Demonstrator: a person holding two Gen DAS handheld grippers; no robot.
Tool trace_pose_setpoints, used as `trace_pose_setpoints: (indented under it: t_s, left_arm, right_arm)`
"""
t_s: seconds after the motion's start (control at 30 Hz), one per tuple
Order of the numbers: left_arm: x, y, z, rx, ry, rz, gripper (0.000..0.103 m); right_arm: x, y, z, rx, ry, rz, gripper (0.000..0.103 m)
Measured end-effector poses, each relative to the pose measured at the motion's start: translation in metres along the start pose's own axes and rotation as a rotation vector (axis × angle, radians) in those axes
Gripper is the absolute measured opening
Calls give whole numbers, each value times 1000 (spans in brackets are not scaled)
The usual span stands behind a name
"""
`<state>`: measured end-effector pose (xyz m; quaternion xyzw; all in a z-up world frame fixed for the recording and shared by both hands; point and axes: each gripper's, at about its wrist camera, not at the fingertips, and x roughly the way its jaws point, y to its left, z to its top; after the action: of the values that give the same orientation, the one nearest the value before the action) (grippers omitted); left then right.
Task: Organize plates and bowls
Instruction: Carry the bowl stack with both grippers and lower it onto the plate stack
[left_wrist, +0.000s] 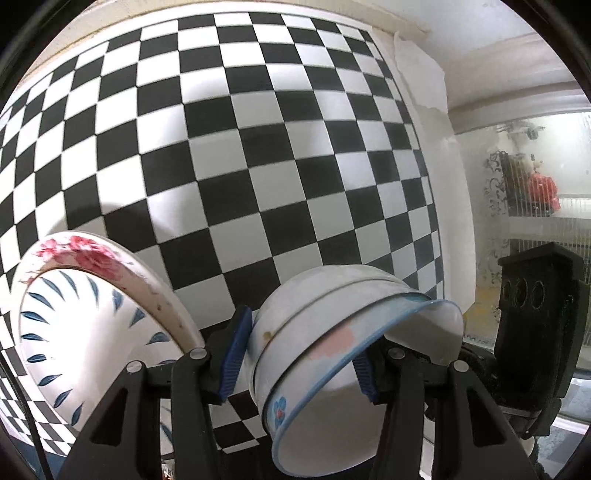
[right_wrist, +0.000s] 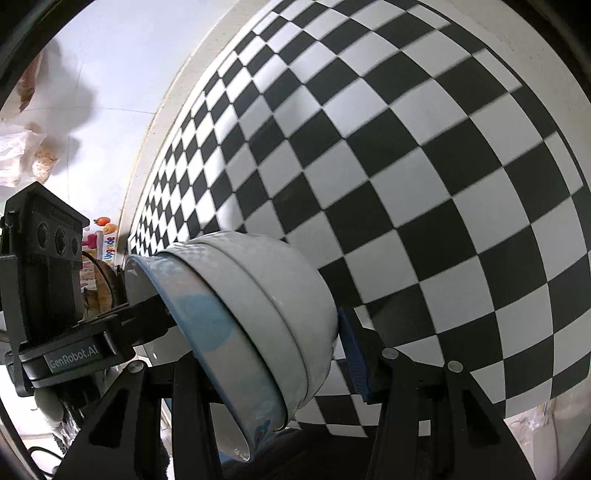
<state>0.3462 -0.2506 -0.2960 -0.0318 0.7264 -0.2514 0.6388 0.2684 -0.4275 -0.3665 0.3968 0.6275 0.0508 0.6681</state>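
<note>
The left gripper (left_wrist: 299, 354) had its two blue-padded fingers (left_wrist: 234, 354) clamped on a stack of bowls (left_wrist: 332, 332), one pad against the base of the outer bowl and the other inside the rim. The stack, tilted on its side, counted three nested bowls: two plain white ones and an inner one with a blue rim, a pink patch and a small blue flower. The right gripper (right_wrist: 291, 354) gripped the same stack of bowls (right_wrist: 266, 314) from the opposite side, its one visible blue pad (right_wrist: 352, 354) just beside the outer bowl's base; the other finger was hidden behind the rim.

Left of the stack in the left wrist view stood one large bowl (left_wrist: 92, 325), tilted, with a red rose outside and blue leaf strokes inside. Behind everything lay a black-and-white checkered board (left_wrist: 240, 147).

In the right wrist view the other gripper's body (right_wrist: 70, 354) read "GenRobot.AI". Far left, coloured lettering was too small to read.
</note>
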Motion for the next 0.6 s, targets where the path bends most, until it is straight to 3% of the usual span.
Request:
trace_pose_setpoints:
  t_s: [0.33, 0.6]
  left_arm:
    - [-45, 33, -8, -54, -30, 19, 47]
    - [-65, 94, -29, -194, -42, 40, 47]
  right_arm:
    - [0, 58, 3, -81, 57, 9, 50]
    - [42, 108, 3, -167, 191, 7, 50]
